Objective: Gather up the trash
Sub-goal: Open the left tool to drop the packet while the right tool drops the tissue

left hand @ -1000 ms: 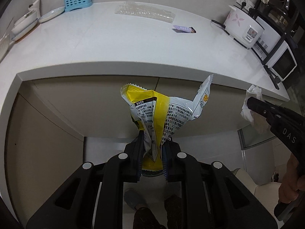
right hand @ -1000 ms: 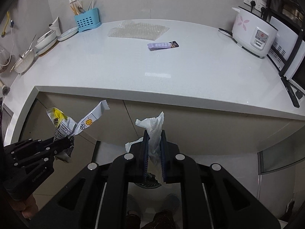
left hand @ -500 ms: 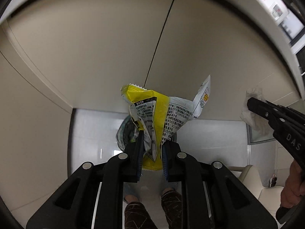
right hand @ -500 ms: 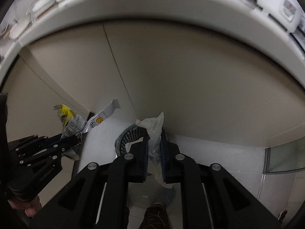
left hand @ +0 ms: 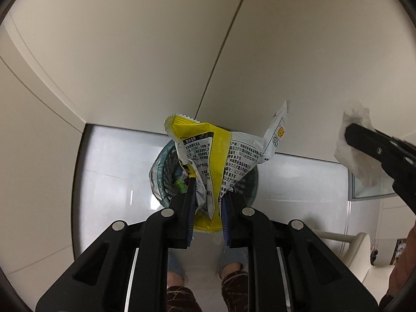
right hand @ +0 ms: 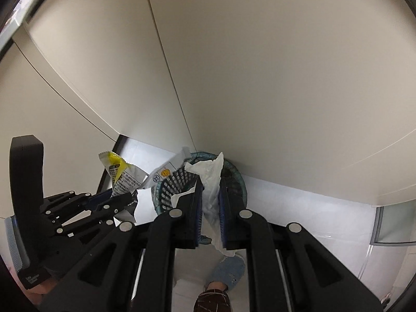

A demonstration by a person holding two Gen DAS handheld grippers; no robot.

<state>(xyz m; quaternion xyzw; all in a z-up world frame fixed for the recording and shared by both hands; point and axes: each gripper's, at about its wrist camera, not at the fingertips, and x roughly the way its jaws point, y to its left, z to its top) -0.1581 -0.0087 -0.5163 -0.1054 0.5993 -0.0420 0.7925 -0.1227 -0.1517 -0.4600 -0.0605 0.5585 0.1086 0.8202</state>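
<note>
My left gripper (left hand: 207,186) is shut on a crumpled yellow and silver snack wrapper (left hand: 215,156), which hangs right over a round teal mesh waste basket (left hand: 162,171) on the floor. In the right wrist view the right gripper (right hand: 210,182) is shut on a white tissue (right hand: 212,182) above the same basket (right hand: 239,179). The left gripper (right hand: 122,197) with its wrapper (right hand: 122,174) shows at the left there. The tissue (left hand: 356,153) shows at the right edge of the left wrist view.
Beige cabinet doors (left hand: 156,52) fill the upper part of both views, close behind the basket. The floor (left hand: 109,176) is pale glossy tile. A person's feet in blue slippers (right hand: 228,270) stand just below the grippers. A glass panel (right hand: 392,223) stands at the right.
Both grippers have dropped from countertop height down past the cabinet fronts. The counter has left the view and the waste basket has come in beneath the held wrapper and tissue.
</note>
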